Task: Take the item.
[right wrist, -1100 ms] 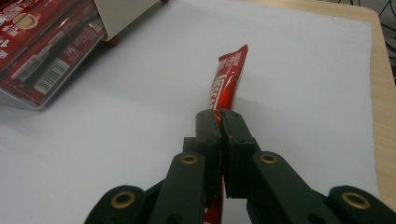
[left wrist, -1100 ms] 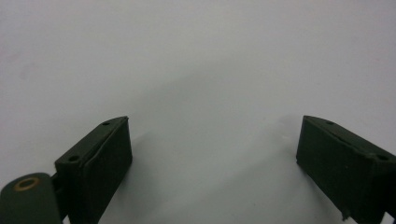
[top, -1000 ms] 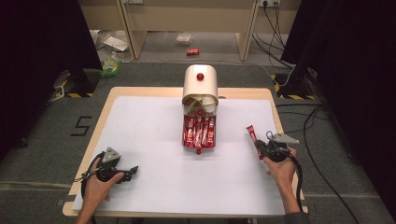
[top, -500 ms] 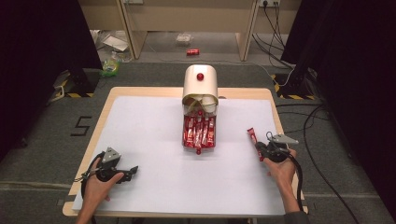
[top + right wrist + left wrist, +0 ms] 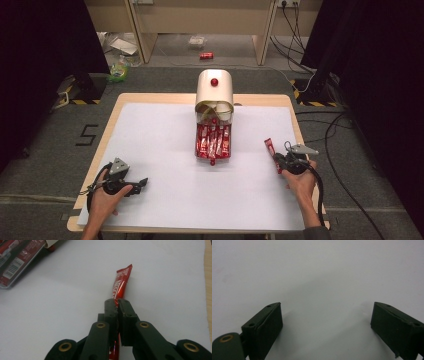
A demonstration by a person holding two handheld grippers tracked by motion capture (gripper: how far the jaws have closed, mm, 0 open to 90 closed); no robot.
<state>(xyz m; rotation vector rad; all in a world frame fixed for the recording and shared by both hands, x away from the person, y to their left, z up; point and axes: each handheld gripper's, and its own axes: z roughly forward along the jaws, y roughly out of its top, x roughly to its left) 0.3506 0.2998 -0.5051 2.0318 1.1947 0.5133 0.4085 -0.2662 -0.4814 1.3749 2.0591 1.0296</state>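
Note:
A red coffee stick sachet [image 5: 122, 282] is pinched between the jaws of my right gripper [image 5: 117, 303], which is shut on it near the table's right edge; the same sachet [image 5: 270, 148] sticks out toward the far left from the right gripper [image 5: 278, 159]. A cream dispenser [image 5: 214, 95] stands at the back middle, with a clear tray [image 5: 214, 142] of several red sachets in front of it. My left gripper [image 5: 142, 182] lies at the near left on the white sheet, and its jaws [image 5: 325, 322] stand wide open with nothing between them.
A white sheet [image 5: 165, 135] covers most of the wooden table [image 5: 113, 111]. Cables [image 5: 345, 150] trail over the floor at the right. The tray's corner with sachets [image 5: 15, 260] shows at the upper left of the right gripper view.

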